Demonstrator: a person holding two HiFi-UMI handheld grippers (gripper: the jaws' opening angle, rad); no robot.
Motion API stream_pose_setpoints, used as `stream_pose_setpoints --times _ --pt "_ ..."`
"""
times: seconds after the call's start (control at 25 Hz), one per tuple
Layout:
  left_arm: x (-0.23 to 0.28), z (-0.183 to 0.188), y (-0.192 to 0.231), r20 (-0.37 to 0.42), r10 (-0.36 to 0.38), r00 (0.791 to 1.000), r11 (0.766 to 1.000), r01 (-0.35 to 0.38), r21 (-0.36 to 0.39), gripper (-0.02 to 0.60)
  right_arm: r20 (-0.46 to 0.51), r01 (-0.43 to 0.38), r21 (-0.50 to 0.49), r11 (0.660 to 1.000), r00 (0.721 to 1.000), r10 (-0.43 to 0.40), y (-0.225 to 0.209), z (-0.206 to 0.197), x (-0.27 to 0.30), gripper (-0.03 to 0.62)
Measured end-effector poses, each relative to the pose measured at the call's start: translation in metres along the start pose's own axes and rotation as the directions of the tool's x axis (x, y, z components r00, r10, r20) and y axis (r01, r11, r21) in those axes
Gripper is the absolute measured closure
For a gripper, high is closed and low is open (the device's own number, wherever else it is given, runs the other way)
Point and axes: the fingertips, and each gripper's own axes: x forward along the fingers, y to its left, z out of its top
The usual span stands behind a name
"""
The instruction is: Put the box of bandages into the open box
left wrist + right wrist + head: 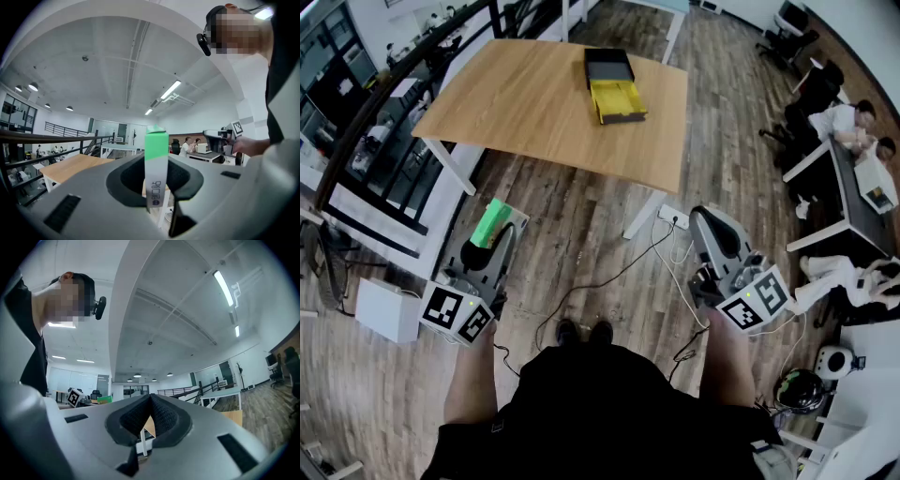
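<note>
A narrow green-and-white box of bandages (156, 150) stands upright, clamped between the left tongs (490, 236). Well apart from it, the open box (614, 86), black outside and yellow inside, lies on the wooden table (516, 103).

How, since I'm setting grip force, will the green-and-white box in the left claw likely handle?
Probably light: the bandage box stands upright from the left claw, pinched only at its lower end. It is likely thin, crushable card, so squeeze gently. Held by its narrow faces, it may pivot in the grip.
</note>
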Motion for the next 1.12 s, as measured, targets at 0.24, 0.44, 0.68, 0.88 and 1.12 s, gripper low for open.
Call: stream_pose_setpoints --times 0.24,0.44,0.68,0.88,1.12 --pt "0.004 0.003 -0.001 -0.003 -0.003 1.000 1.000 0.003 0.004 0.491 -0.001 0.004 0.006 1.000 1.000 -0.004 -0.002 -0.003 -0.001 0.559" --pt "0.005 0.003 -0.005 -0.008 -0.007 1.000 1.000 0.007 0.002 0.491 0.000 0.008 0.009 1.000 1.000 -0.008 0.000 -0.003 -0.007 0.559" --pt "0.010 0.003 -0.020 -0.011 -0.016 1.000 1.000 0.016 0.006 0.491 0.020 0.012 0.017 1.000 1.000 -0.012 -0.005 0.002 -0.022 0.559" --pt "0.014 0.004 -0.035 -0.009 -0.011 1.000 1.000 0.011 -0.001 0.491 0.056 0.014 0.045 0.999 0.998 -0.016 -0.014 0.008 -0.040 0.556" --pt "0.020 0.002 -0.061 -0.014 0.004 1.000 1.000 -0.004 0.027 0.491 0.075 -0.004 0.068 0.998 0.997 -0.001 -0.024 0.011 -0.064 0.554"
